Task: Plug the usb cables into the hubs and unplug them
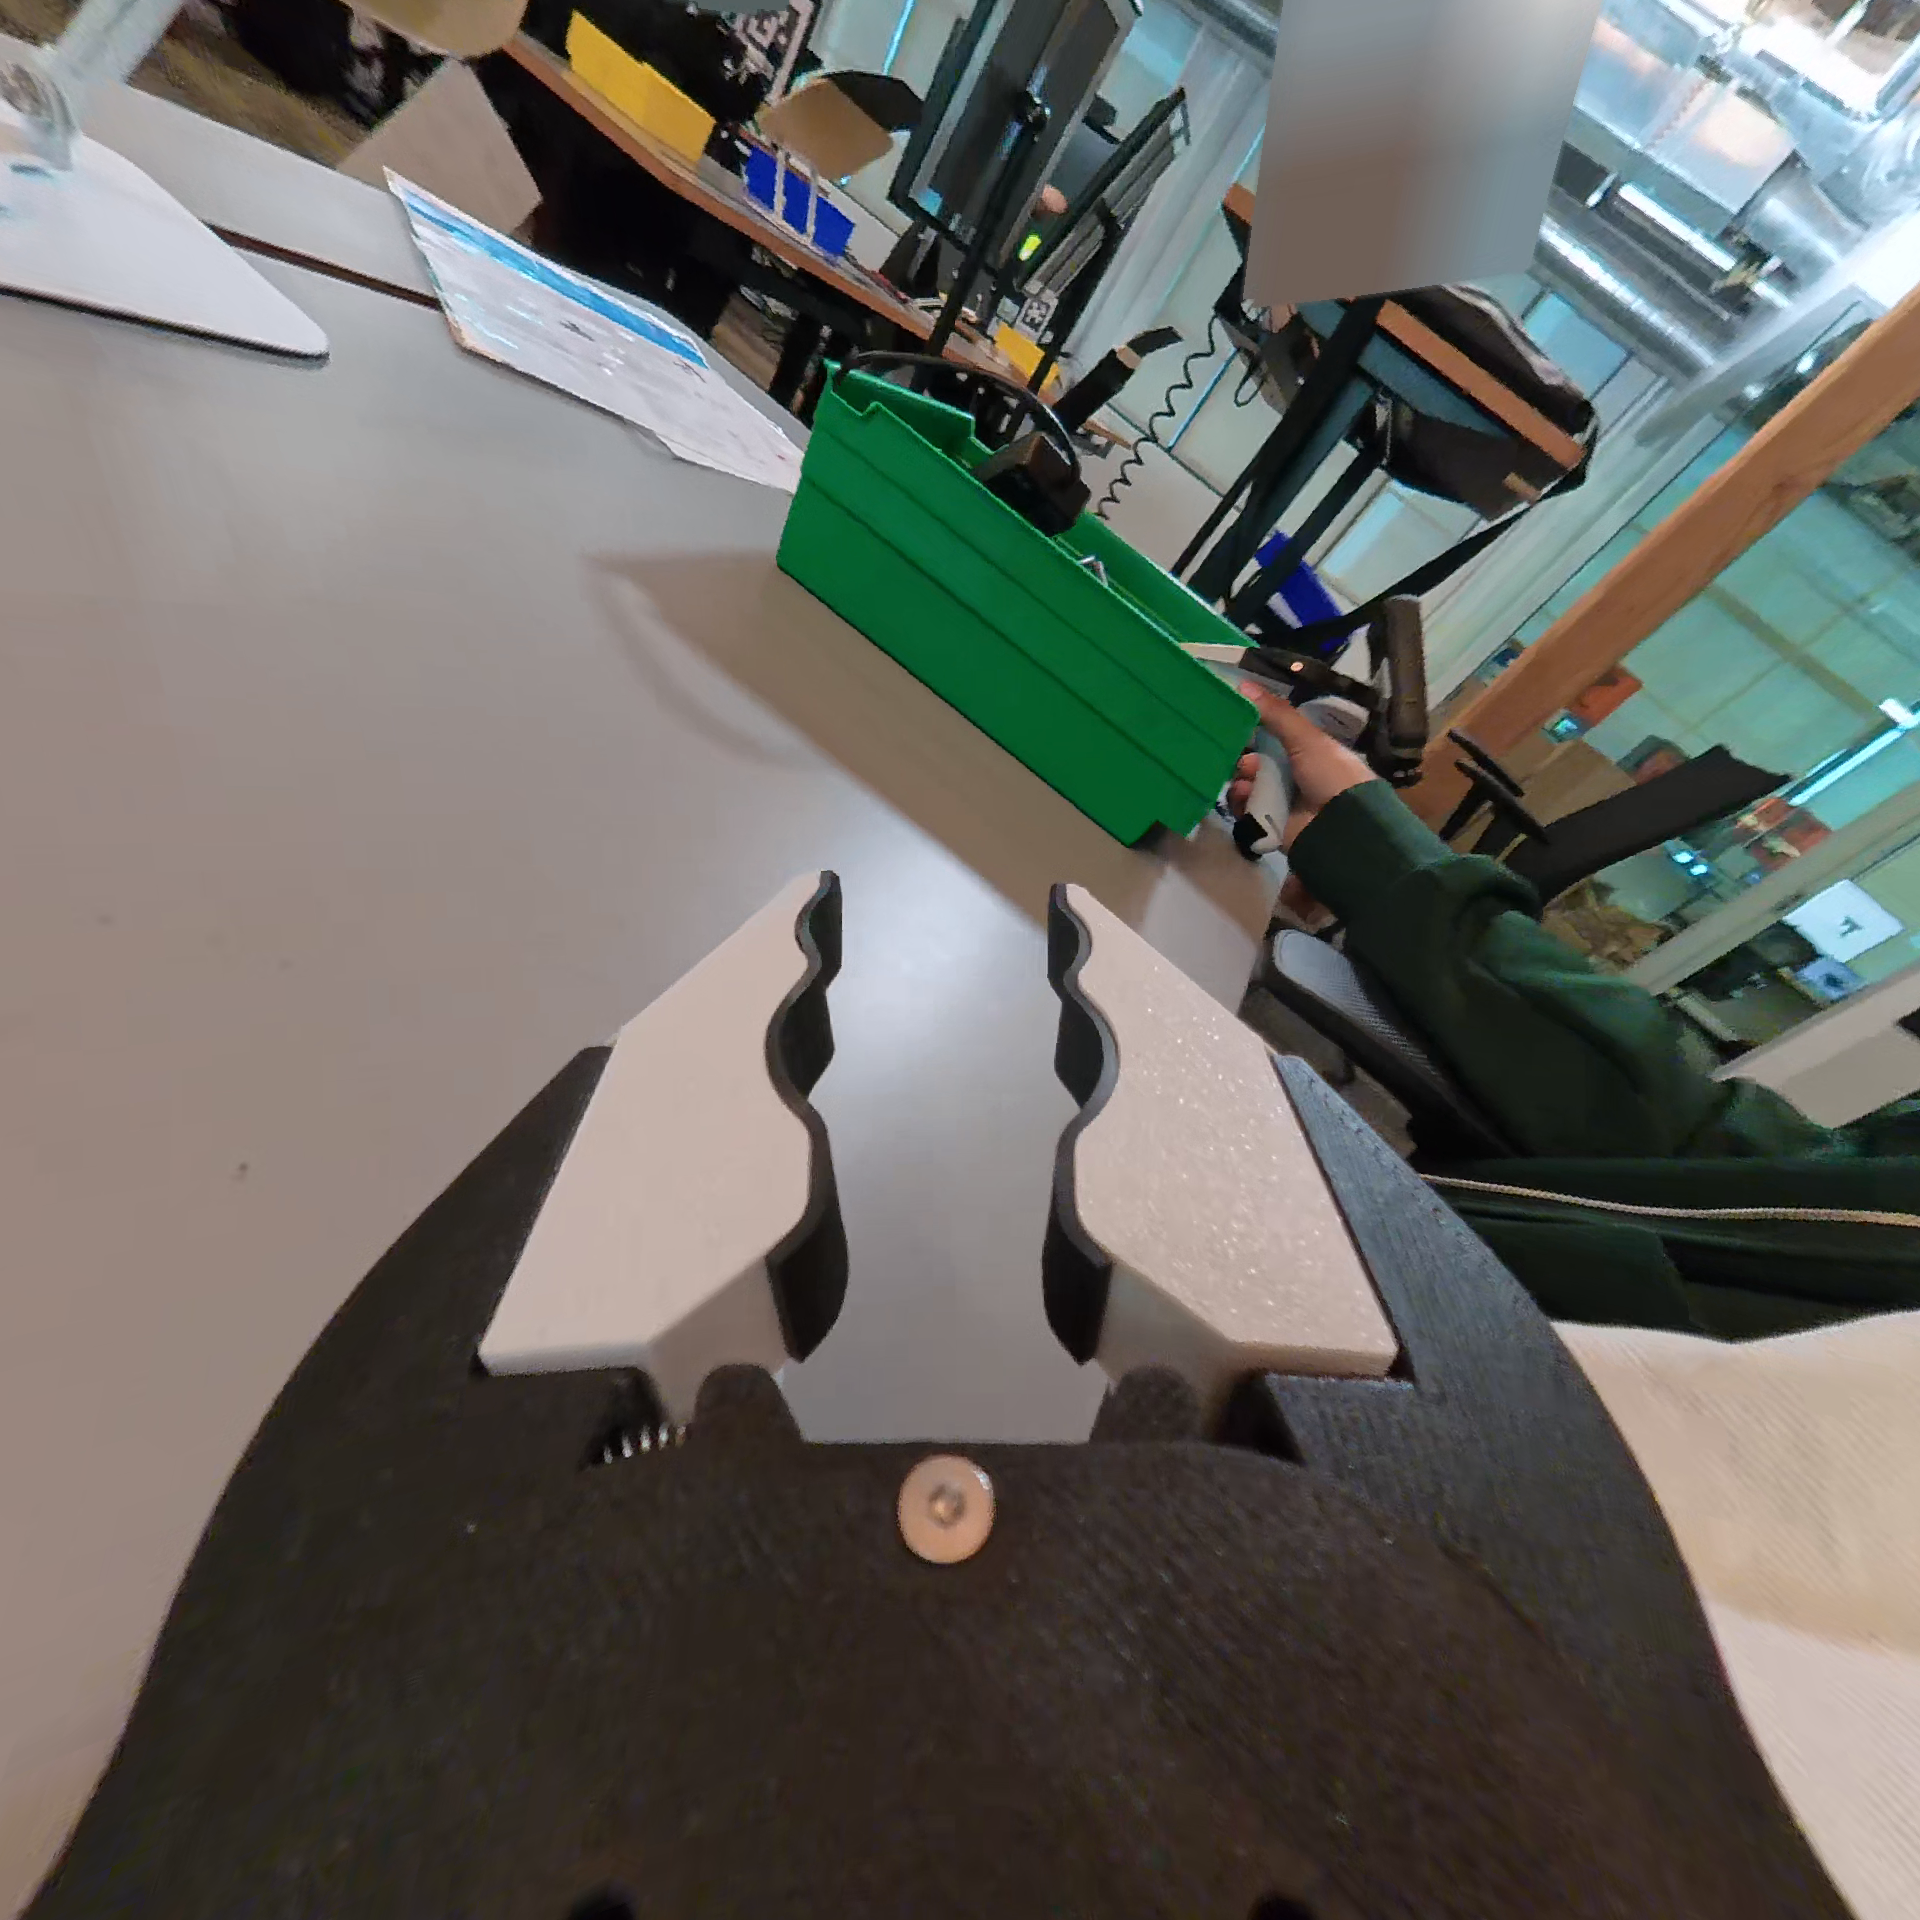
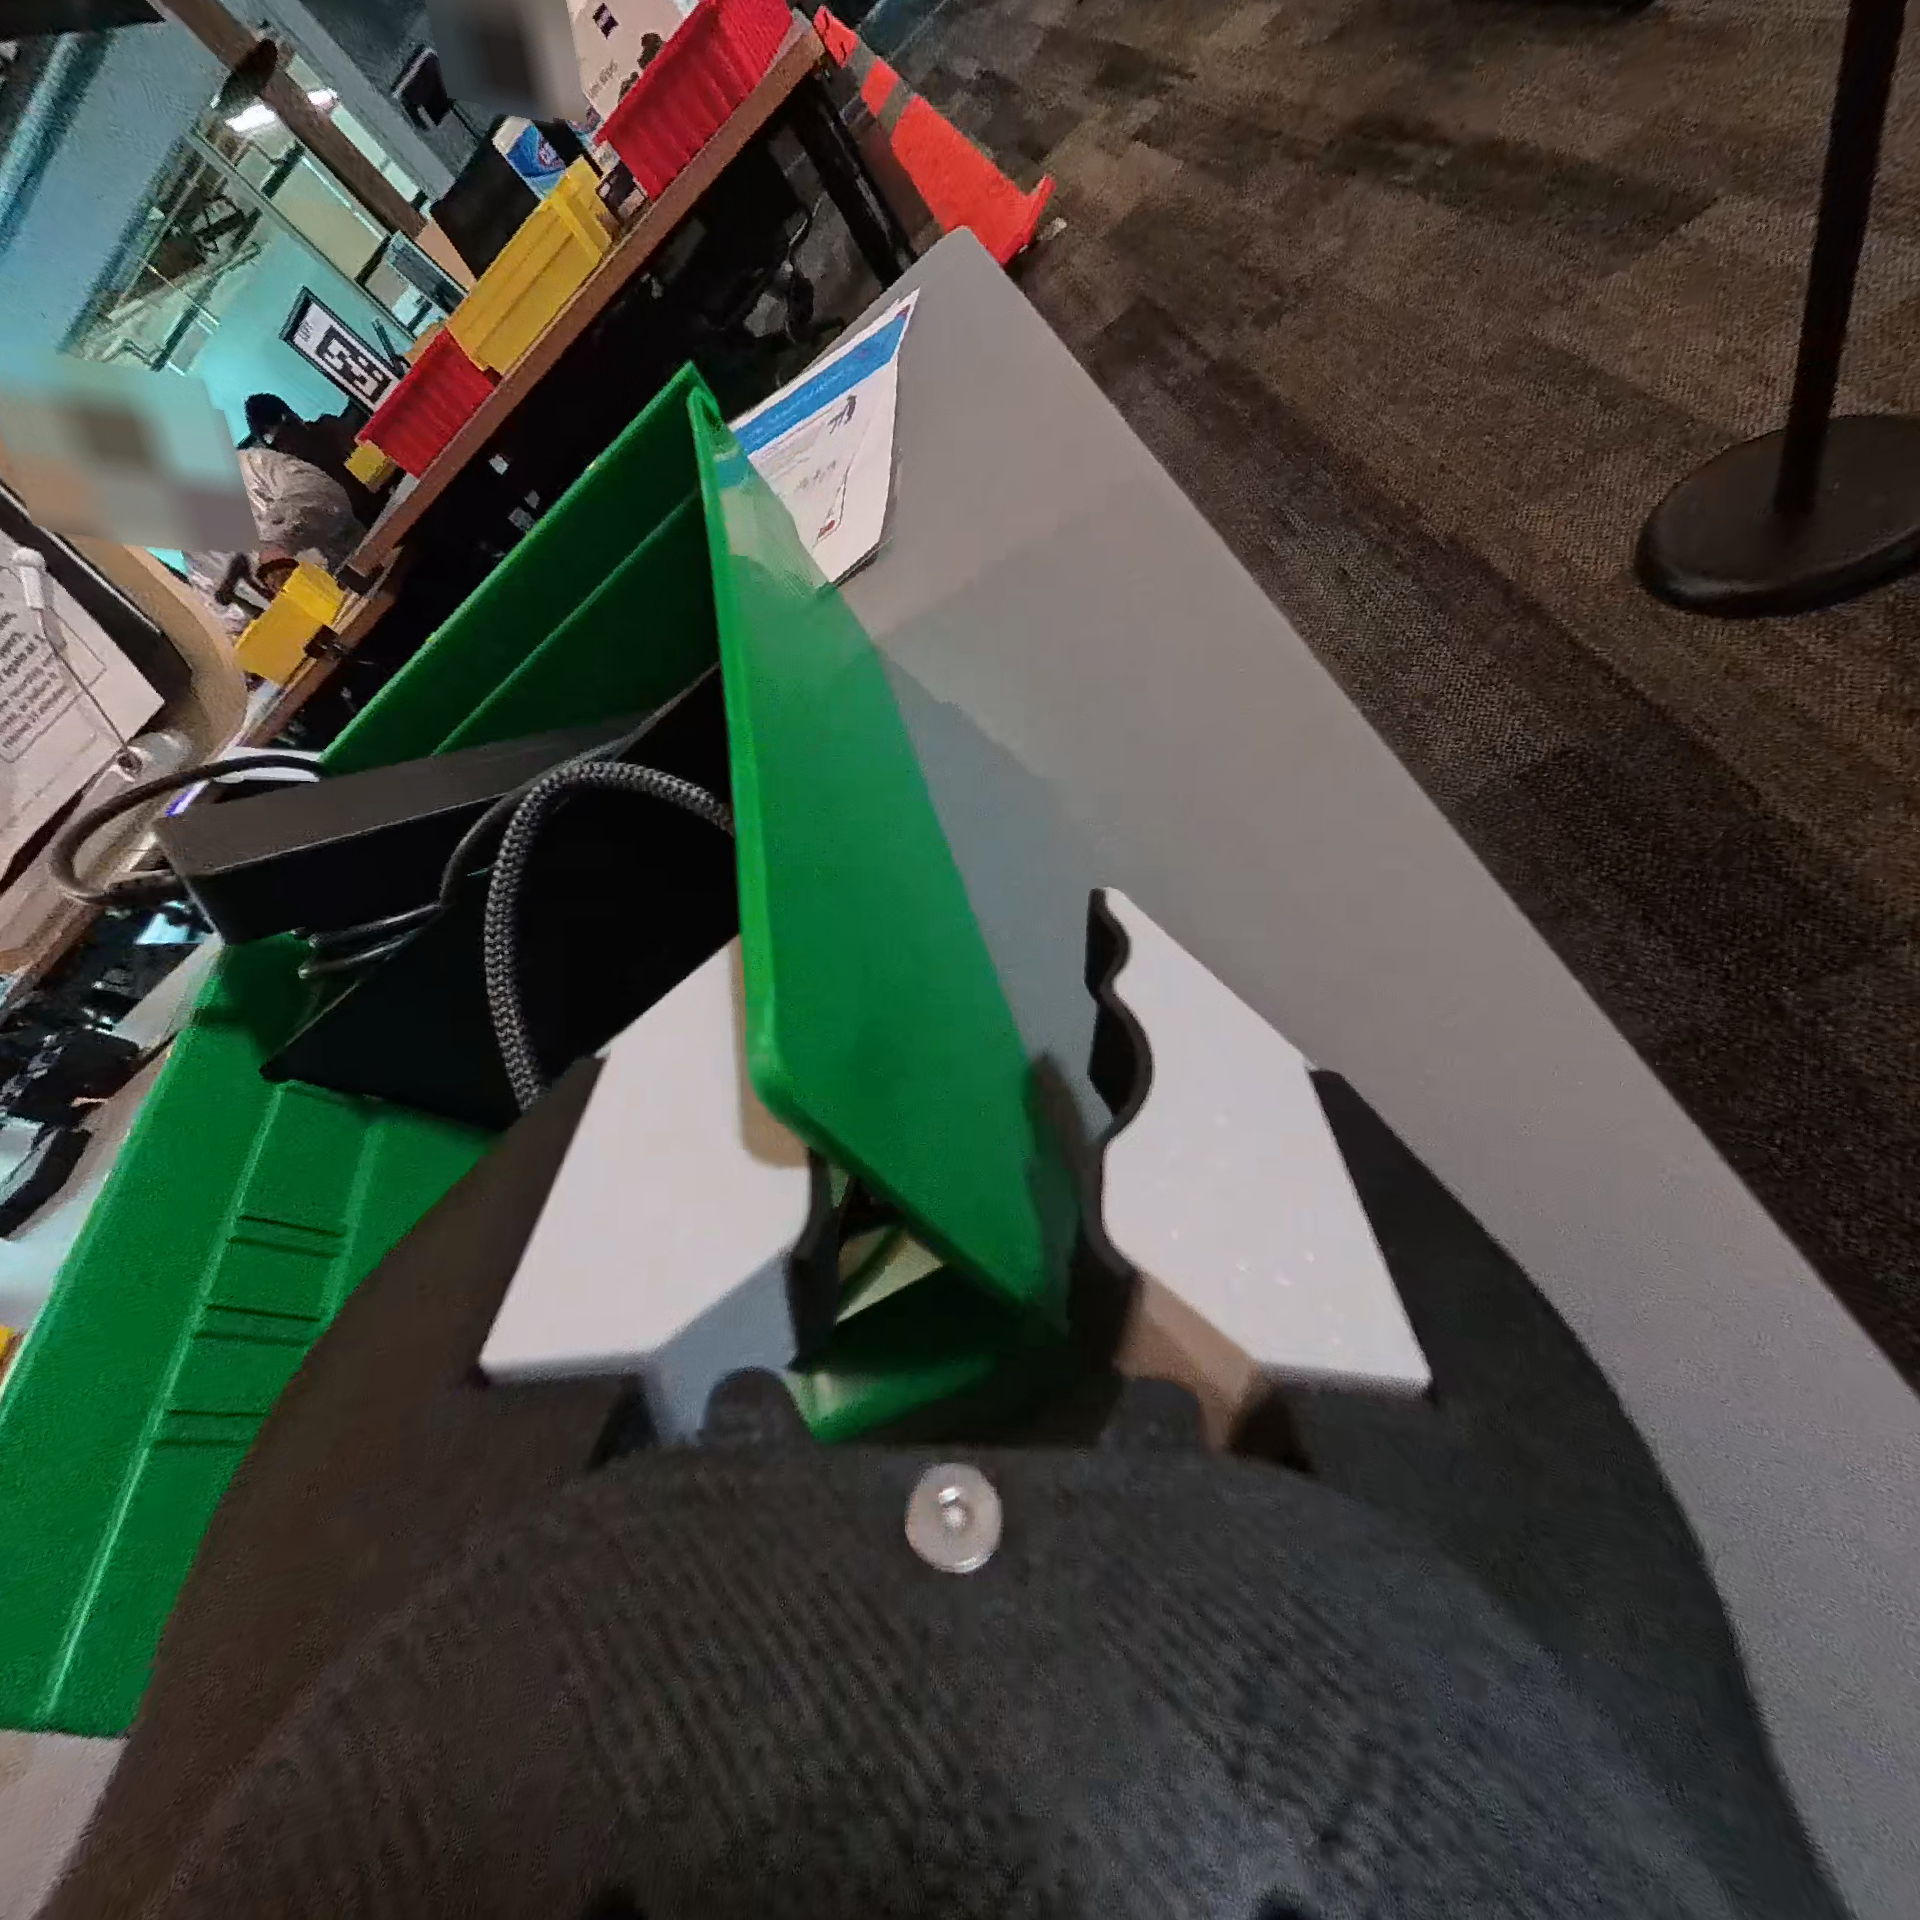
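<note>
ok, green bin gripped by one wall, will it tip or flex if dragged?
Probably flexes: the right gripper pinches only the thin side wall of the green bin. Likely slides rather than tips on the smooth table. The black hub and cables inside may shift.

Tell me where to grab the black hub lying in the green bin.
Grip the black hub across its long narrow sides near the bare middle, coming from above through the green bin's open top. The braided cable crosses one end, so stay off it.

Printed sheet [image 1: 582, 322] on table [image 1: 312, 727], white sign [image 2: 42, 665] beside bin: writing illegible.
</note>
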A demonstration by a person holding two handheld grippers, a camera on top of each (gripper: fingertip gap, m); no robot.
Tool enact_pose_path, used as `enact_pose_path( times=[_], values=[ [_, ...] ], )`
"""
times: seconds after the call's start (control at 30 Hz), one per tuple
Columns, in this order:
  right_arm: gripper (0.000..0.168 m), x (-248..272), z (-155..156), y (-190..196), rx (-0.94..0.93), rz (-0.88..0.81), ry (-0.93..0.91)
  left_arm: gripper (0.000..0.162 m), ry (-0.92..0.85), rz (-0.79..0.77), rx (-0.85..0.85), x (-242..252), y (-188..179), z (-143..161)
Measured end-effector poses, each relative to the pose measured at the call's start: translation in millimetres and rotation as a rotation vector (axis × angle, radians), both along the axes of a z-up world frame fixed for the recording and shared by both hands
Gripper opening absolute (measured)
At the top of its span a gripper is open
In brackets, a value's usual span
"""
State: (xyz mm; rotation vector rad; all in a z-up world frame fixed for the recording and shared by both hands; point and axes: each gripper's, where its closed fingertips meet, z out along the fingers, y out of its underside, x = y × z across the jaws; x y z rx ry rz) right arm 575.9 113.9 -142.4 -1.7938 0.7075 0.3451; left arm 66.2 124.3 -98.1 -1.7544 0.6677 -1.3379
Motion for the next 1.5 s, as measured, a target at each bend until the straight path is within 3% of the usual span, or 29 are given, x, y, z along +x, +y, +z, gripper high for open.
enact_pose_path(
  times=[0.13, 0.17, 0.3, 0.43, 0.5, 0.67, 0.77, 0.83, 0.93, 1.07, 1.17, 1.37, 1.5],
  values=[
    [0.046, -3, 5, 1, 0.018, 0.015, -0.031, 0.040, -0.064, -0.037, -0.087, 3, -2, 2],
    [0.032, -6, 9, 2, 0.036, 0.035, -0.052, 0.040, -0.074, -0.043, -0.098, 3, -2, 2],
    [0.007, -21, 25, 4, 0.052, 0.090, -0.216, 0.040, -0.097, -0.042, -0.115, 2, -3, 5],
    [0.006, -30, 35, 8, 0.087, 0.086, -0.205, 0.040, -0.094, 0.005, -0.087, -4, 4, 8],
    [0.006, -38, 37, 10, 0.098, 0.109, -0.200, 0.041, -0.064, 0.148, -0.012, -19, 22, 13],
    [0.005, -77, 43, 25, 0.127, 0.207, -0.186, 0.049, 0.058, 0.787, 0.406, -121, 63, 64],
    [0.004, -113, 47, 39, 0.132, 0.310, -0.181, 0.069, 0.166, 1.063, 0.591, -177, 62, 94],
    [0.004, -138, 49, 48, 0.135, 0.379, -0.166, 0.080, 0.262, 1.175, 0.624, -210, 61, 101],
    [0.004, -170, 51, 59, 0.138, 0.430, -0.138, 0.086, 0.385, 1.211, 0.537, -250, 66, 86],
    [0.004, -206, 51, 78, 0.144, 0.494, -0.136, 0.089, 0.630, 1.201, 0.339, -297, 84, 23],
    [0.004, -237, 50, 94, 0.152, 0.565, -0.151, 0.076, 0.710, 1.137, 0.201, -308, 93, -20],
    [0.004, -312, 47, 114, 0.180, 0.665, -0.157, 0.005, 0.780, 0.944, 0.271, -287, 97, -28],
    [0.004, -385, 46, 132, 0.191, 0.719, -0.158, 0.005, 0.701, 1.040, 0.295, -307, 106, 3]
  ],
)
